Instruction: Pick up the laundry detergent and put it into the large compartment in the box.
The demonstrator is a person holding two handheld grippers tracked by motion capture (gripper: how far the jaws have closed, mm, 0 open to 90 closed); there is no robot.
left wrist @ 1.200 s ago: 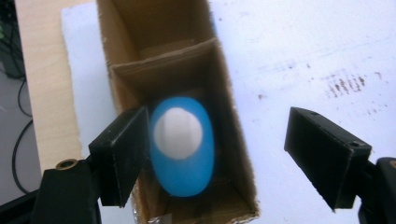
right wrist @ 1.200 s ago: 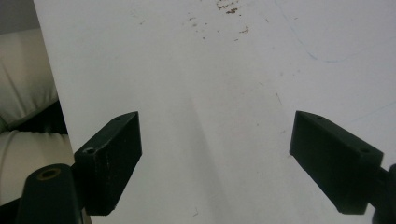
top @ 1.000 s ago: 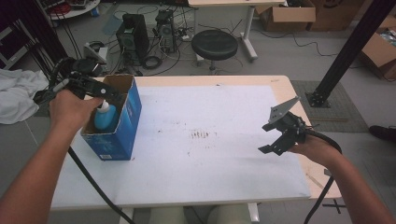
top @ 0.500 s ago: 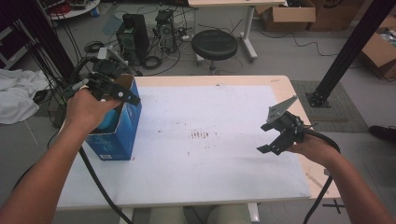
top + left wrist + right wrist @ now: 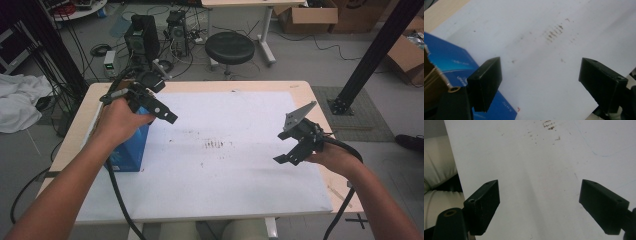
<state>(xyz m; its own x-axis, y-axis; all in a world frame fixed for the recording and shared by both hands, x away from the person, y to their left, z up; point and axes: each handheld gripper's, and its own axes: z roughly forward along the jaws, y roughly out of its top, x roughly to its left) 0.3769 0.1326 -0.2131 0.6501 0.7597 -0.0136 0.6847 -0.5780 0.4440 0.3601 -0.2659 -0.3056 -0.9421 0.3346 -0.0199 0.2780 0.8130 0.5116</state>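
Blue box half hidden under left hand

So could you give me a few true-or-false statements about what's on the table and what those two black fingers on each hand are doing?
1. The left gripper is open and holds nothing. True.
2. The blue box sits at the table's right edge. False: it stands near the left edge, under the left hand.
3. The right gripper is shut on a bottle. False: its fingers are spread, with bare white sheet between them.
4. Brown stains mark the middle of the white sheet. True.
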